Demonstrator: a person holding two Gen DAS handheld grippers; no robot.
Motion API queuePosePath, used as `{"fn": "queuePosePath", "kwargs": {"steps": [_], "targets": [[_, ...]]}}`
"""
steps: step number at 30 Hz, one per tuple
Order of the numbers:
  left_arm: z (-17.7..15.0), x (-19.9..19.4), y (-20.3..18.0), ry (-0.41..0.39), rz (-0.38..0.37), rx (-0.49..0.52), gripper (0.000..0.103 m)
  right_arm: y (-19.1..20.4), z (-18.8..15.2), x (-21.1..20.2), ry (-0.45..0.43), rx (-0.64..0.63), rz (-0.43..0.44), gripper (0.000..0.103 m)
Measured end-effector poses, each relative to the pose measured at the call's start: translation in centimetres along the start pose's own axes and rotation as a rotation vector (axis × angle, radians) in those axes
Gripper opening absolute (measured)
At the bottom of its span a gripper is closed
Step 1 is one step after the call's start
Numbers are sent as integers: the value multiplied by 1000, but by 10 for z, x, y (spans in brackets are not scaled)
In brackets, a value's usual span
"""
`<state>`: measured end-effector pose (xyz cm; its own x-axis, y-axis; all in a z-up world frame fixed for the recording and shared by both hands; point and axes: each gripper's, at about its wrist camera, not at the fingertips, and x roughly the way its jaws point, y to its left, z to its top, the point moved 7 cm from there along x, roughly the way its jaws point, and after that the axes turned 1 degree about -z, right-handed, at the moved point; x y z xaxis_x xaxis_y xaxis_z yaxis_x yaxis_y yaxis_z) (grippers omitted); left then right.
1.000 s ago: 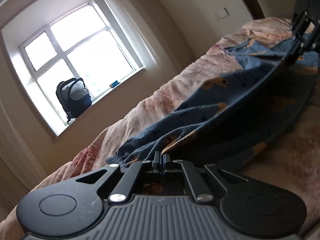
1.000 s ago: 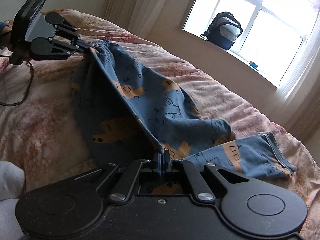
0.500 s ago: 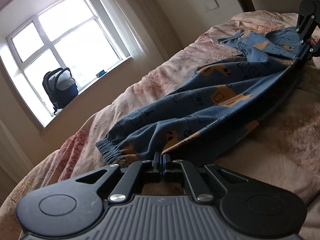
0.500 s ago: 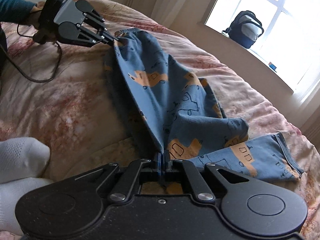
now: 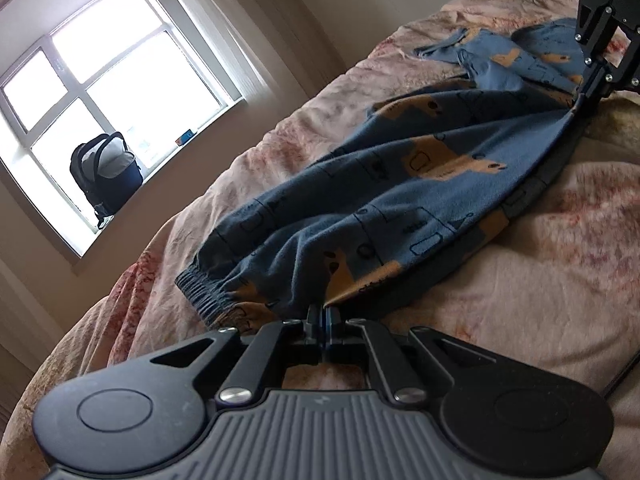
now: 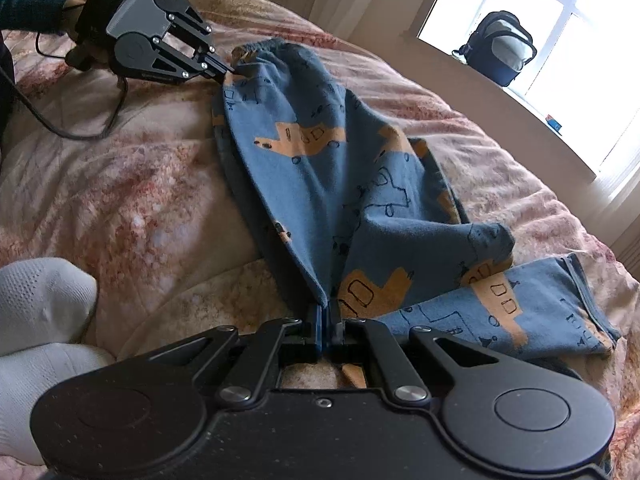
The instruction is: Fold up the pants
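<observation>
Over the last second both grippers lowered the blue printed pants [image 6: 328, 168] onto the bed [image 6: 120, 184]. The left gripper [image 5: 323, 314] pinches the waistband corner; the right gripper [image 6: 326, 312] clamps the other end, mid-frame. Laying flat seems nearly done.

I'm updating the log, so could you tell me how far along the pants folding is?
Early stage. Done: one leg of the pants looks laid over onto the other. In hand: left gripper and right gripper each pinch an edge, stretching it over the bed. Left: release, smooth, fold crosswise.
</observation>
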<state>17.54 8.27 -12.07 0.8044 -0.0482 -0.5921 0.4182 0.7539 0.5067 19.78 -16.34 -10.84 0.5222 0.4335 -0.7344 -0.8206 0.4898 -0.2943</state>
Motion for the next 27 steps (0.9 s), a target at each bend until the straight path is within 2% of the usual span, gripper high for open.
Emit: {"fn": "queuePosePath", "kwargs": {"steps": [2, 4, 6, 7, 8, 9, 10, 11, 12, 17, 19, 23, 25, 27], "targets": [[1, -1, 2, -8, -1, -16, 5, 1, -1, 4, 9, 9, -2, 4], [0, -2, 6, -4, 6, -45, 19, 1, 0, 6, 18, 19, -6, 5], [-1, -3, 15, -1, 25, -101, 51, -1, 2, 5, 25, 33, -12, 8], [0, -4, 22, -6, 22, -146, 58, -3, 3, 4, 27, 45, -18, 11], [0, -8, 29, -18, 2, -208, 74, -5, 5, 3, 27, 59, -29, 22], [0, -11, 37, -26, -14, -273, 92, -8, 6, 0, 22, 76, -41, 37], [1, -14, 44, -35, -27, -336, 97, -11, 9, -4, 11, 102, -47, 47], [2, -19, 52, -56, -28, -407, 100, -13, 11, -9, -5, 129, -51, 67], [2, -23, 57, -69, -25, -451, 102, -16, 13, -15, -24, 156, -61, 81], [10, -39, 65, -55, -63, -576, 103, -29, 24, -43, -71, 269, -148, 102], [18, -45, 60, -61, -59, -609, 103, -32, 26, -57, -84, 328, -202, 102], [40, -51, 34, -10, 8, -563, 103, -41, 26, -84, -96, 461, -321, 102], [51, -54, 17, 26, -13, -526, 103, -46, 24, -97, -58, 543, -385, 102], [61, -64, 1, 23, -34, -496, 103, -49, 22, -111, -26, 640, -411, 102]]}}
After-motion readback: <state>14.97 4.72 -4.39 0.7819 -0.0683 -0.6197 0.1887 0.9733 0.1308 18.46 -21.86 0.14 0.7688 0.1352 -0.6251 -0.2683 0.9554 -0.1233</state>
